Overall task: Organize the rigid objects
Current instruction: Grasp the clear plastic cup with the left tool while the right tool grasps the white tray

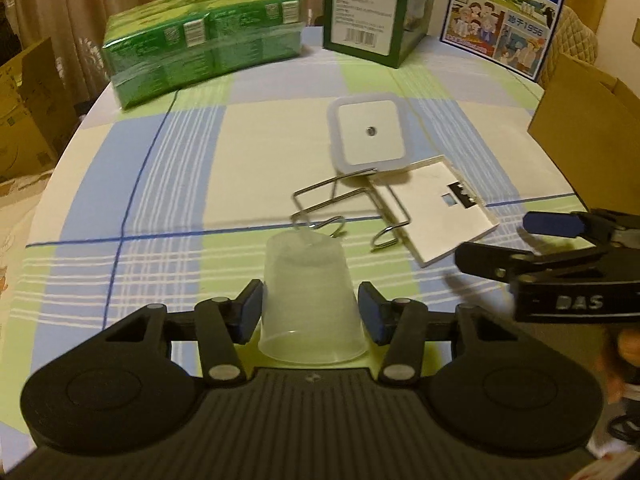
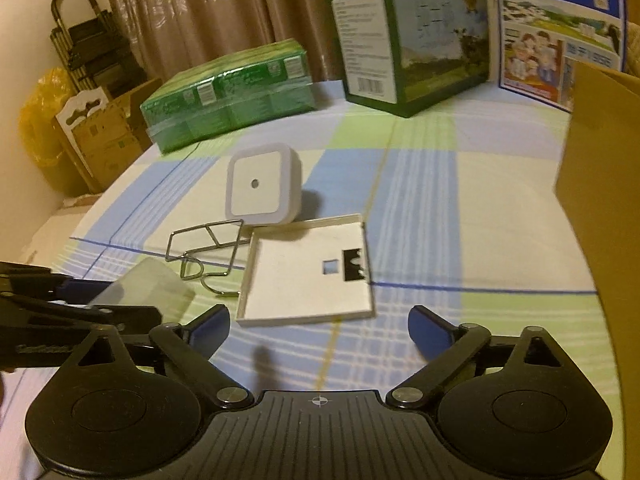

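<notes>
Left wrist view has my left hand-held gripper [image 1: 311, 312] closing around the upturned clear cup [image 1: 310, 300] on the worktop [image 1: 160, 184], right hand-held gripper [image 2: 318, 326] wide open and empty, so squeezing that slick taper could pop it out.

Both tools are matte black plastic: the left gripper [image 1: 311, 312] and right gripper [image 2: 318, 326] each show ribbed bases, twin round discs, silver rivets on the linkage arms and blue-padded fingers [image 1: 250, 312]. Raised "DAS" lettering marks one side.
</notes>
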